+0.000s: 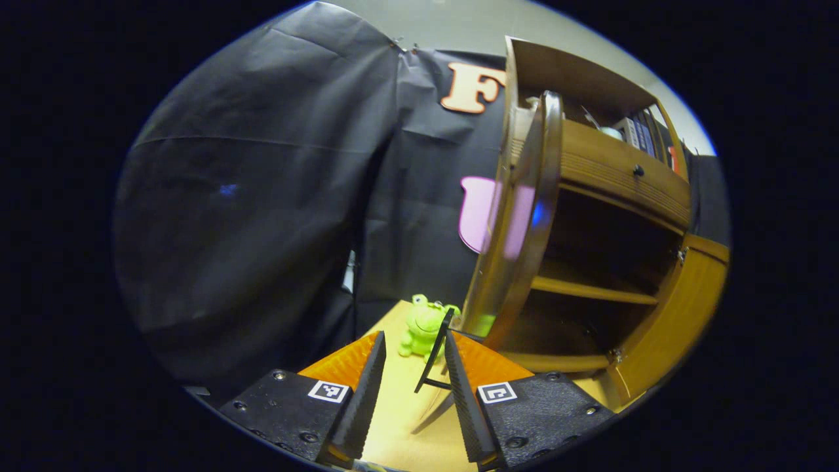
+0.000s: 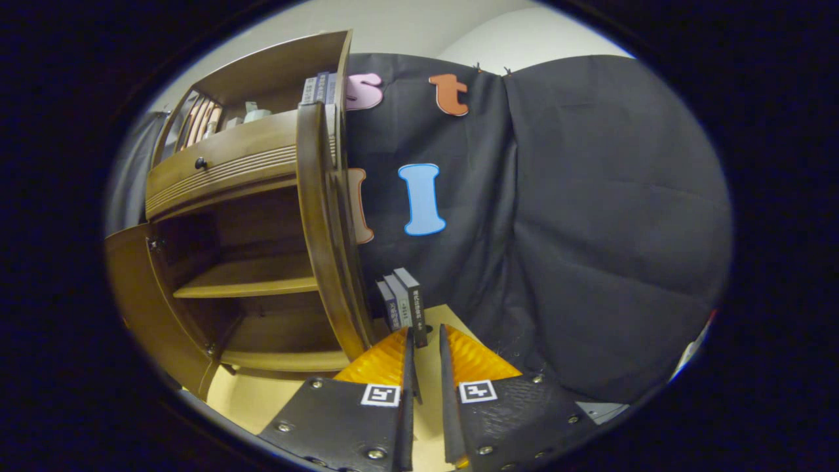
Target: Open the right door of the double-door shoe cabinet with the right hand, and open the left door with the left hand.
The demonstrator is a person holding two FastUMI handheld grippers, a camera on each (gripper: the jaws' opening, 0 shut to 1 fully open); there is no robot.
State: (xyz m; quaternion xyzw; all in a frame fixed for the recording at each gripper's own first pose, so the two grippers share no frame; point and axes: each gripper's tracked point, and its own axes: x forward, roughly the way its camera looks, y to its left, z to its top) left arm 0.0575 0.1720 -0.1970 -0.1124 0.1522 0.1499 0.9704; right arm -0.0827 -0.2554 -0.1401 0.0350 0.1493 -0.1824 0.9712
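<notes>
Standing swung out edge-on from the brown wooden double-door shoe cabinet (image 1: 609, 262), both doors already look open, so my judgement is that little remains beyond letting go and drawing back.

Starting at the left: in the left gripper view, the glossy brown left door (image 1: 518, 229) rises just right of and beyond the left claw (image 1: 413, 367), its long axis upright and its thin edge turned toward the camera. The left claw is released, its fingers spread apart with bare pale yellow desk (image 1: 400, 419) between them. A thin black wire stand (image 1: 434, 357) leans just by the right finger, and a small bright green frog toy (image 1: 423, 328) sits on the desk just past the tips, near the door's foot.

Moving right: in the right gripper view, the matching right door (image 2: 324, 229) stands upright just left of and beyond the right claw (image 2: 425, 354). That claw is nearly closed, a narrow slot between its fingers, and I see nothing held. A few dark upright books (image 2: 403, 301) stand just beyond its tips.

Each door lies inward of its own claw, so any withdrawal should go outward and back.
</notes>
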